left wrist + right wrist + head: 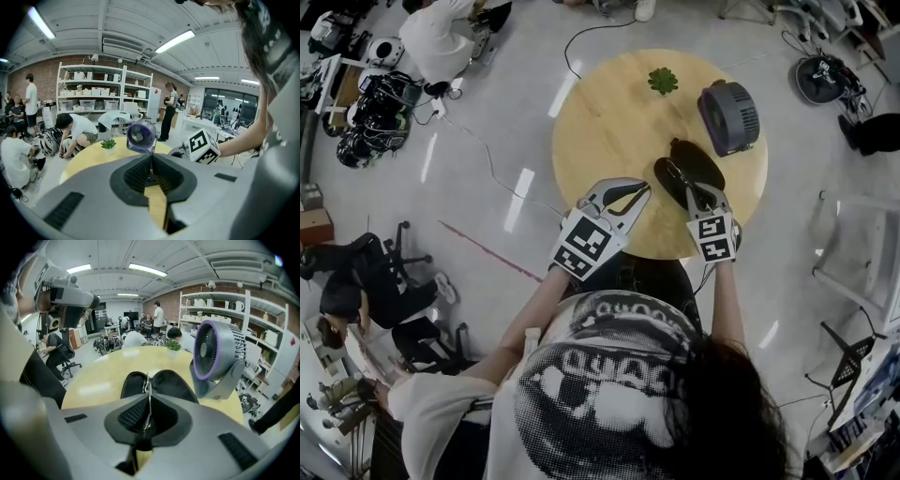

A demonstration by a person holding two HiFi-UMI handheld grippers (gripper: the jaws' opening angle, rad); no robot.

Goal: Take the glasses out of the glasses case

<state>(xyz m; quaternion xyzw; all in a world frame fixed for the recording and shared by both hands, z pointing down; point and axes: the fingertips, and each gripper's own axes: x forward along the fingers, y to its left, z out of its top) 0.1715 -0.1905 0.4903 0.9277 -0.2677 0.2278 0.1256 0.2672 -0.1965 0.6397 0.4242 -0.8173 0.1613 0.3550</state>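
Note:
A black glasses case [698, 165] lies open on the round wooden table [609, 112], its two halves spread apart. My right gripper [682, 176] reaches over the case and is shut on the glasses [147, 383], a thin metal frame seen edge-on that sticks out past the fingertips. In the right gripper view the open case [174, 383] lies just beyond the right gripper [148, 401]. My left gripper [643, 188] hovers over the table's near edge, left of the case, jaws shut on nothing. In its own view the left gripper [151, 161] points toward the fan.
A grey and purple desk fan [729, 116] stands right of the case, close behind it. A small green plant [663, 81] sits at the table's far side. People, chairs, bags and cables lie around the table on the floor.

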